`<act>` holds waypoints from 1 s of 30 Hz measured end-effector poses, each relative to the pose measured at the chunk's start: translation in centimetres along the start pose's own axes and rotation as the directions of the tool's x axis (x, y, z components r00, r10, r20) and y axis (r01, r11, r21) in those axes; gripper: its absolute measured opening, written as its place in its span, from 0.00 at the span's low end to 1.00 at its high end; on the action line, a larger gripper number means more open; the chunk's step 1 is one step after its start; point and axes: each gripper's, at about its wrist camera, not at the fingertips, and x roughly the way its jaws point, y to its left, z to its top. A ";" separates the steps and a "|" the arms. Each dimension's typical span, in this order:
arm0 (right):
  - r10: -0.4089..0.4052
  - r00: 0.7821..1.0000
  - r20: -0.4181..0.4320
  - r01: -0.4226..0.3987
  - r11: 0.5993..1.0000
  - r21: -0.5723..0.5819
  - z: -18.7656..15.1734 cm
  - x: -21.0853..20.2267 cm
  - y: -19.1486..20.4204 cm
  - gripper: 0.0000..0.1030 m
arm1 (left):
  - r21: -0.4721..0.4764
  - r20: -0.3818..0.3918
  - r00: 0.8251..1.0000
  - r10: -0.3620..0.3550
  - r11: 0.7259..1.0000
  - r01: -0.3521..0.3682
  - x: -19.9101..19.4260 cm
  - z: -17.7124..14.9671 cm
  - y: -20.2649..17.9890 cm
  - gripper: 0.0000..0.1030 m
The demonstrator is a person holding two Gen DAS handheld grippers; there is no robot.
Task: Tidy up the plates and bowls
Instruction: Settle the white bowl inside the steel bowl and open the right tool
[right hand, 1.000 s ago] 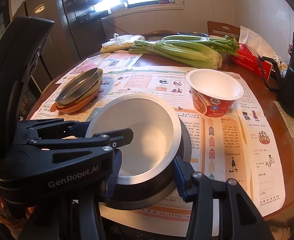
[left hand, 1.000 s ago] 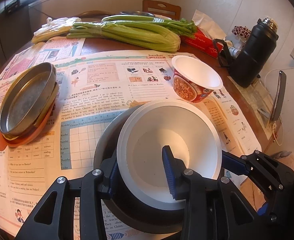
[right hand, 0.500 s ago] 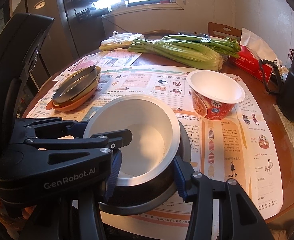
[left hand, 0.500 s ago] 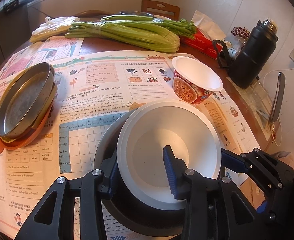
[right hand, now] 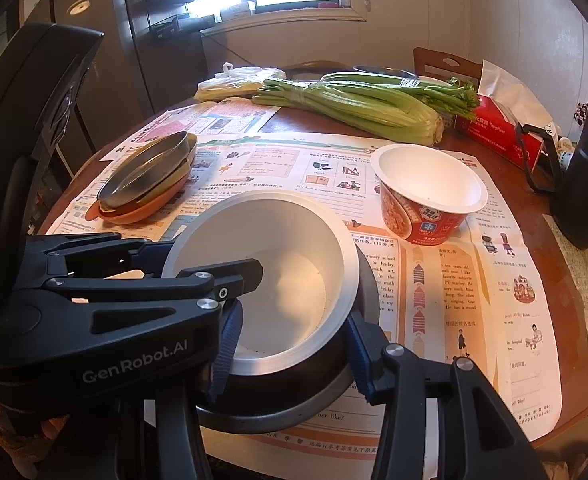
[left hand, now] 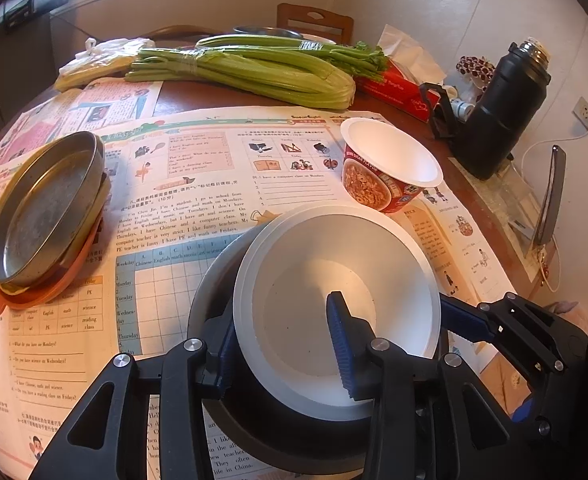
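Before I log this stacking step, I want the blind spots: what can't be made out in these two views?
- Dark metal bowl: its inside is hidden by the white bowl nested in it, both views.
- Plates under the steel plate: only edges show; count unclear.
- Left claw: whether its pads press the white rim is unclear.
- Black flask: cut off by the right view's edge.

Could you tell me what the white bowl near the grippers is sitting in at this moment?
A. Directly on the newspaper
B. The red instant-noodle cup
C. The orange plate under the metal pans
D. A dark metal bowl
D: the white bowl is nested inside a dark metal bowl, whose rim shows around it in both wrist views, while the red noodle cup stands apart and empty.
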 end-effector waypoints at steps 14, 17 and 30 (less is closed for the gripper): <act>-0.015 0.999 0.031 0.014 0.999 0.030 0.0 -0.4 -0.4 0.48 | 0.022 0.026 1.000 -0.014 1.000 0.013 -0.7 0.0 0.4 0.48; -0.025 0.999 0.035 0.024 0.999 0.032 -0.1 -0.4 -0.3 0.48 | 0.026 0.031 0.999 -0.016 1.000 0.015 -0.9 0.0 0.5 0.49; -0.034 0.993 0.111 0.023 0.994 0.105 0.1 -1.3 -1.4 0.49 | 0.015 0.078 0.996 -0.053 0.999 0.052 -2.9 0.1 1.1 0.55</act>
